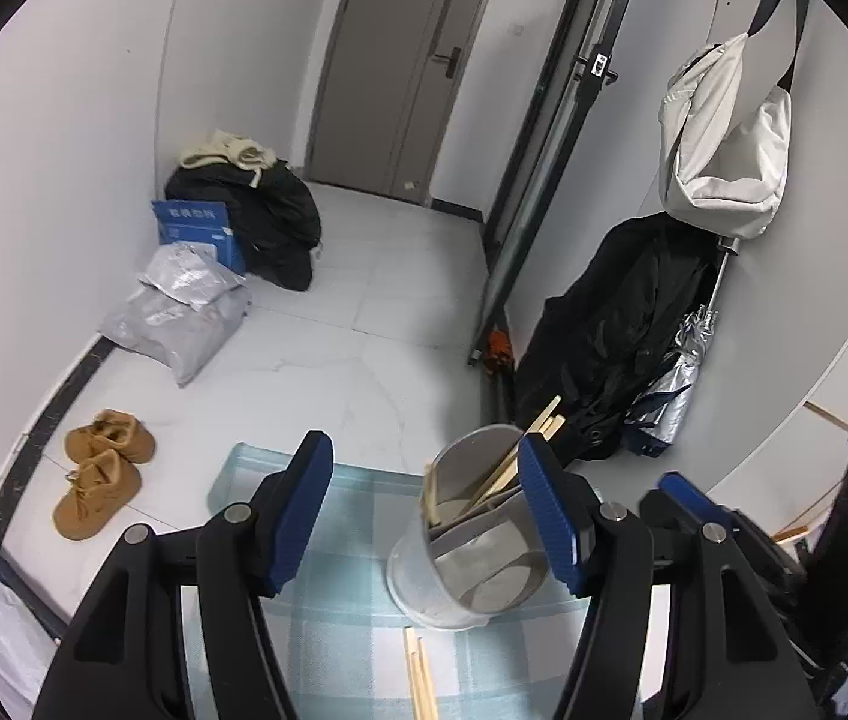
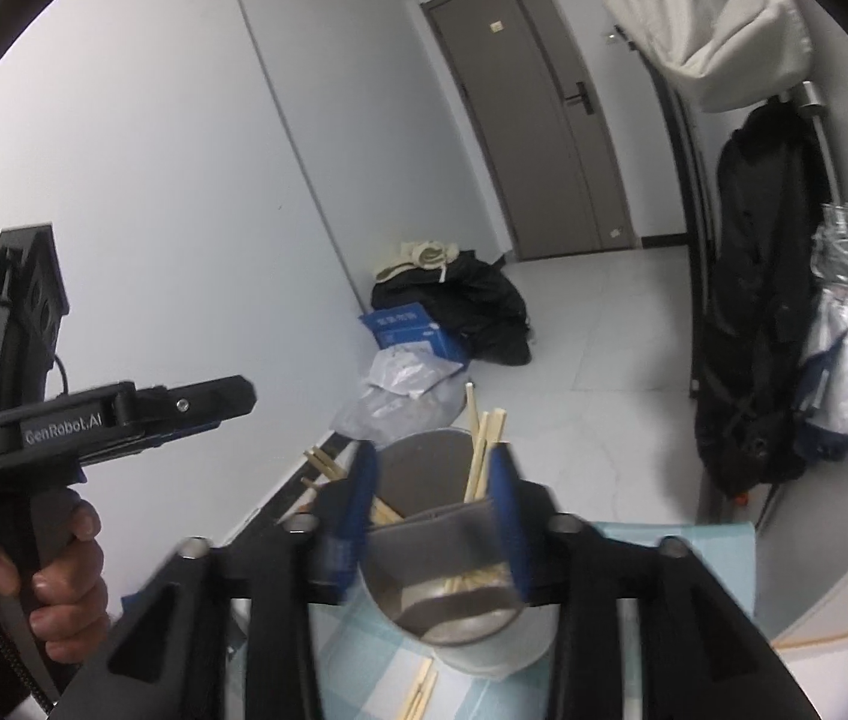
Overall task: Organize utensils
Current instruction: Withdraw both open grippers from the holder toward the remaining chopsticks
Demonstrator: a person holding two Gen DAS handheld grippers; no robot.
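The step in hand looks like loading chopsticks into the holder (image 1: 472, 534), a grey cup with an inner divider that stands on the checked cloth (image 1: 358, 648) over the tabletop; several chopsticks (image 2: 481, 450) already lean inside it with their tips above the rim, and a loose pair (image 1: 418, 678) lies flat on the cloth just in front of its base, so the job seems partly done; the next move probably calls for one gripper to drop toward that loose pair, close on it near the middle and lift it over the rim without knocking the holder; the left gripper (image 1: 436, 516) stands wide and empty, aimed downward at the cloth, its right-hand finger in front of the holder's side and nothing between the pads; the right gripper (image 2: 433, 516) is about half open, its two fingers either side of the holder's near rim in its own view, though whether the pads touch the wall I cannot tell, and it carries nothing; a hand (image 2: 46, 576) is wrapped round the left gripper's handle, holding it roughly level beside the holder.
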